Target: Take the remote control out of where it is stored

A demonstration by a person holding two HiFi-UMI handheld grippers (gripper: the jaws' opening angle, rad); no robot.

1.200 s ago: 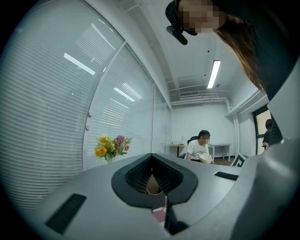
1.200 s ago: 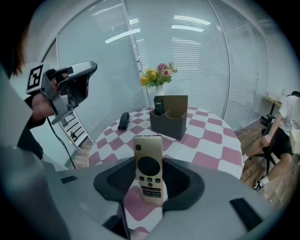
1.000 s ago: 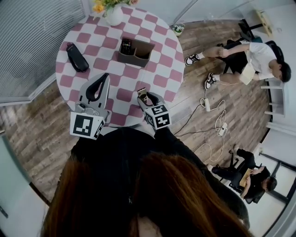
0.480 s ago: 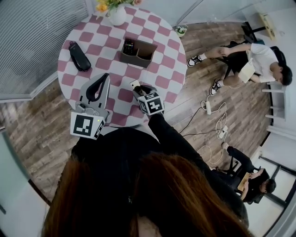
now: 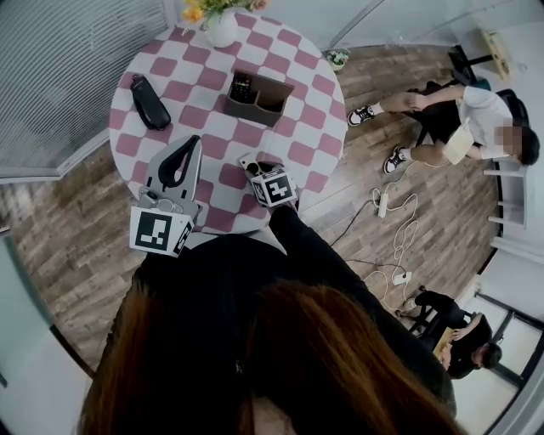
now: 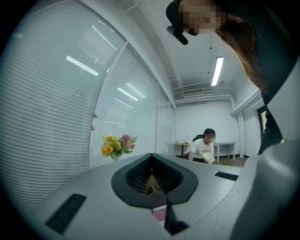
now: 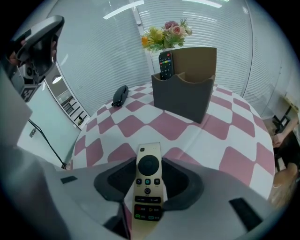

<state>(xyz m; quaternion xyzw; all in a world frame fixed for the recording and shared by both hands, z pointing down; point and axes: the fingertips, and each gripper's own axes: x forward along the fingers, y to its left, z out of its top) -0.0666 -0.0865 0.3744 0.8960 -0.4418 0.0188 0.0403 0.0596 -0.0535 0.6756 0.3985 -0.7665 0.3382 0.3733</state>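
A cream remote control (image 7: 148,183) lies between the pads of my right gripper (image 7: 149,164), which is shut on it, with its top end sticking out forward. In the head view that gripper (image 5: 255,167) hangs low over the near part of the pink-checked round table (image 5: 297,136), the remote (image 5: 248,161) pointing at the brown storage box (image 5: 259,95). A black remote (image 7: 165,64) stands upright in the box's left compartment (image 7: 187,93). My left gripper (image 5: 192,141) is held level at the near left edge, its jaws meeting at the tips with nothing in them (image 6: 151,155).
A black case (image 5: 146,100) lies at the table's left. A vase of flowers (image 5: 219,25) stands at the far edge behind the box. People sit on the wooden floor side at the right (image 5: 459,110), with cables and a power strip (image 5: 382,204).
My right gripper, with the cream remote in it, has sunk toward the table and shifted left and toward the box. The left gripper has stayed where it was.
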